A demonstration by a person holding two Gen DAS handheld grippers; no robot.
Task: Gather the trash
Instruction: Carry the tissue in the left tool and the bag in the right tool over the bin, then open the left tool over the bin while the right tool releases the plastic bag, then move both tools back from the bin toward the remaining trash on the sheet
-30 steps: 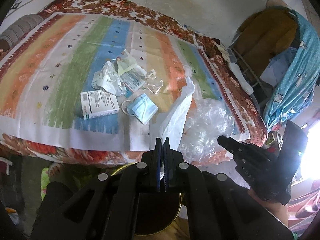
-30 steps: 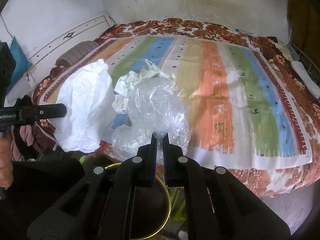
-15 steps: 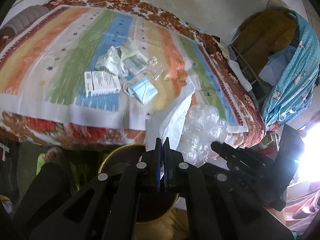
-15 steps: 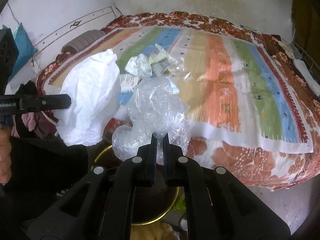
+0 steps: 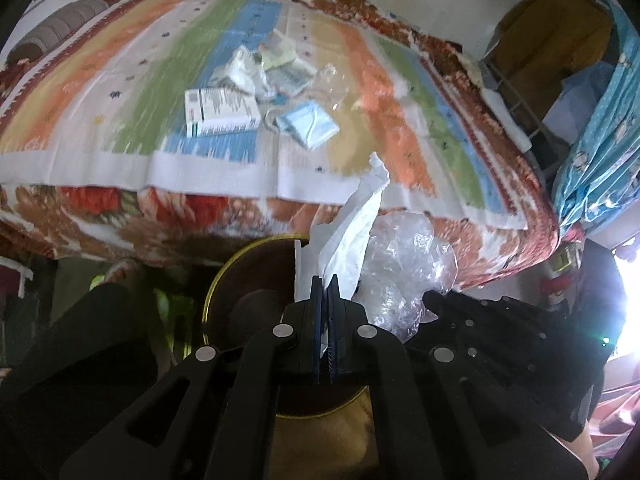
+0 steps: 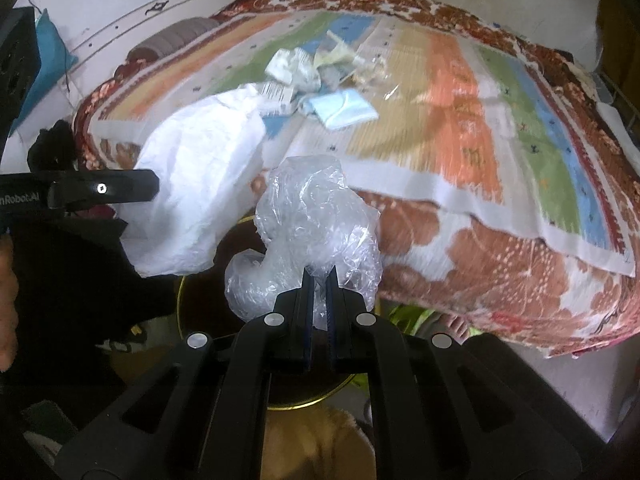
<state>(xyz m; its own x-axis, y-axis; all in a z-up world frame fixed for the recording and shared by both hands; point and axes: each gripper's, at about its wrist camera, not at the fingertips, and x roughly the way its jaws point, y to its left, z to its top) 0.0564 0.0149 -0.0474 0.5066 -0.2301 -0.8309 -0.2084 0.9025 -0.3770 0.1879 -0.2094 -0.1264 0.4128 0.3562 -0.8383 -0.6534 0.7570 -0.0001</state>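
Note:
My left gripper [image 5: 326, 280] is shut on a crumpled white paper [image 5: 352, 224], also in the right wrist view [image 6: 196, 184]. My right gripper [image 6: 319, 274] is shut on a crumpled clear plastic wrap [image 6: 312, 220], also seen in the left wrist view [image 5: 404, 264]. Both hang over a dark round bin with a gold rim [image 5: 240, 276], below the bed edge; its rim also shows in the right wrist view [image 6: 312, 400]. More trash lies on the bed: a white medicine box [image 5: 220, 112], a blue face mask [image 5: 308, 124], crumpled wrappers [image 5: 244, 72].
The bed has a striped multicoloured cover [image 5: 120, 80] over a red floral blanket [image 6: 480, 272]. A grey bolster [image 6: 176, 40] lies at the far end. Clothes and a blue cloth [image 5: 596, 136] hang to the right of the bed.
Both grippers have drawn back from the bed and lowered with their trash, now over the bin. The bin shows more fully under both.

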